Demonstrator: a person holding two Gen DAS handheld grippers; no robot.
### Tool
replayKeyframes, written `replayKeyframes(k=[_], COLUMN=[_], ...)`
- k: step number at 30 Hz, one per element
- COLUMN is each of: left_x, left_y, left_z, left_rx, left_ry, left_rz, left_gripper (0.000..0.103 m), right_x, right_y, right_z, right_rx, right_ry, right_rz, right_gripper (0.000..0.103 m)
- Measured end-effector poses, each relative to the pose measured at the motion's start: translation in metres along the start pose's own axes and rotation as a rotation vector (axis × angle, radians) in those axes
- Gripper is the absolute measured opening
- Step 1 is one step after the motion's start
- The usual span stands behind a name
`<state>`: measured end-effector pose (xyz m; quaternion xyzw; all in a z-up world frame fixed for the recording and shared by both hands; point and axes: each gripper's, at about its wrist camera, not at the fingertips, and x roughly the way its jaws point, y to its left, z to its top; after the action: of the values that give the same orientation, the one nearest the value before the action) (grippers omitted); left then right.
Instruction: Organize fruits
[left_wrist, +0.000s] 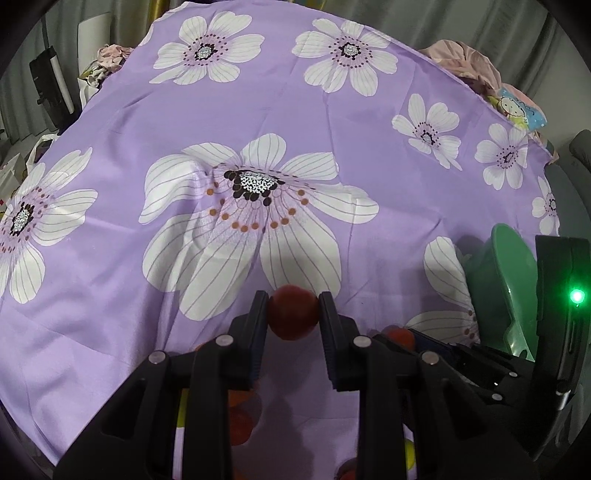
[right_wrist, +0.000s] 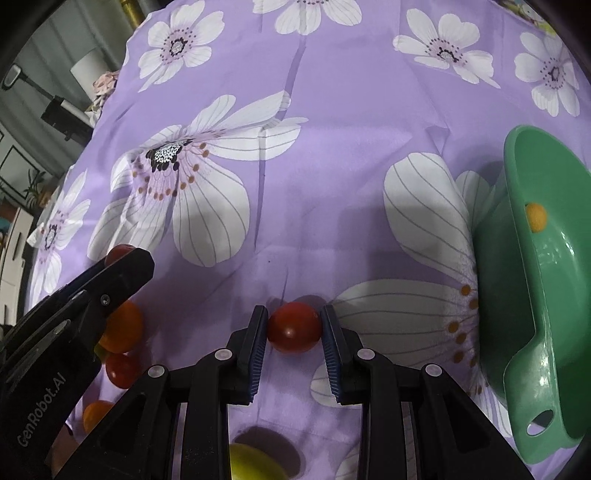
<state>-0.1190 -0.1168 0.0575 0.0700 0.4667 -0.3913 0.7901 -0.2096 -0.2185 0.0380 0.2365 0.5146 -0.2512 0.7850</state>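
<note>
Purple cloth (left_wrist: 110, 332) printed with big white flowers covered the whole work surface in front of you, and it lay wrinkled near the middle bloom. Your left gripper (left_wrist: 293, 314) had its jaws pinched on a dark red tomato (left_wrist: 293, 312), with both pads pressed against its sides. From the left wrist view that fruit looked raised off the cloth, though I could not tell for certain. Your right gripper (right_wrist: 294, 326) was clamped the same way on a second red tomato (right_wrist: 294, 327), which sat at or just above the cloth with its shadow close behind it.

To the right of your right gripper stood a green plastic bowl (right_wrist: 495, 266) with a handle, tilted in the fisheye view, and a small yellow fruit (right_wrist: 536, 217) lay inside against its wall. The same bowl showed at the right edge of the left wrist view, partly hidden by your right gripper's body.

At the left of the right wrist view, under your left gripper, loose fruit lay on the cloth: an orange tomato (right_wrist: 123, 330), a smaller red one (right_wrist: 122, 371) just below it, and another orange one (right_wrist: 96, 413) nearer you. A yellow-green fruit (right_wrist: 255, 463) rested at the bottom, partly hidden behind your right gripper's fingers.
</note>
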Motion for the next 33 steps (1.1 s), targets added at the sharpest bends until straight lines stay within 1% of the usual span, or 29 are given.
replayKeyframes(k=[4, 7, 10, 13, 15, 16, 20, 25, 27, 29, 31, 33], left_x=[-0.003, -0.007, -0.010, -0.012, -0.015, -0.017, -0.023, -0.027, -0.029, -0.031, -0.032, -0.033], left_y=[0.004, 0.003, 0.005, 0.006, 0.007, 0.007, 0.005, 0.004, 0.003, 0.003, 0.002, -0.001], left_z=[0.002, 0.003, 0.003, 0.005, 0.005, 0.006, 0.007, 0.008, 0.007, 0.008, 0.008, 0.007], left_rx=[-0.032, -0.024, -0.036, -0.050, -0.065, -0.067, -0.069, -0.079, -0.073, -0.085, -0.088, -0.070], left_ry=[-0.007, -0.026, -0.038, -0.040, -0.053, -0.062, -0.090, -0.099, -0.108, -0.105, -0.104, -0.117], left_rz=[-0.037, -0.022, -0.024, -0.057, -0.080, -0.084, -0.079, -0.106, -0.102, -0.129, -0.153, -0.134], left_gripper=[0.027, 0.027, 0.027, 0.027, 0.027, 0.027, 0.027, 0.027, 0.027, 0.027, 0.027, 0.027], right_x=[0.001, -0.001, -0.008, -0.021, -0.035, -0.044, -0.065, -0.081, -0.086, -0.088, -0.089, -0.089], right_y=[0.000, -0.002, -0.001, 0.000, 0.000, -0.001, -0.002, -0.007, -0.005, -0.007, -0.009, -0.011], right_z=[0.001, 0.000, -0.002, -0.001, -0.001, -0.002, -0.004, -0.002, -0.003, -0.002, -0.002, -0.002], right_rx=[0.014, 0.022, 0.016, 0.019, 0.026, 0.033, 0.051, 0.083, 0.090, 0.101, 0.119, 0.121], right_ry=[-0.001, -0.005, -0.038, -0.109, -0.178, -0.222, -0.330, -0.399, -0.422, -0.434, -0.437, -0.440], right_rz=[0.014, 0.016, 0.008, 0.011, 0.033, 0.049, 0.065, 0.119, 0.109, 0.108, 0.138, 0.141], right_gripper=[0.031, 0.031, 0.031, 0.030, 0.030, 0.030, 0.030, 0.030, 0.030, 0.030, 0.030, 0.030])
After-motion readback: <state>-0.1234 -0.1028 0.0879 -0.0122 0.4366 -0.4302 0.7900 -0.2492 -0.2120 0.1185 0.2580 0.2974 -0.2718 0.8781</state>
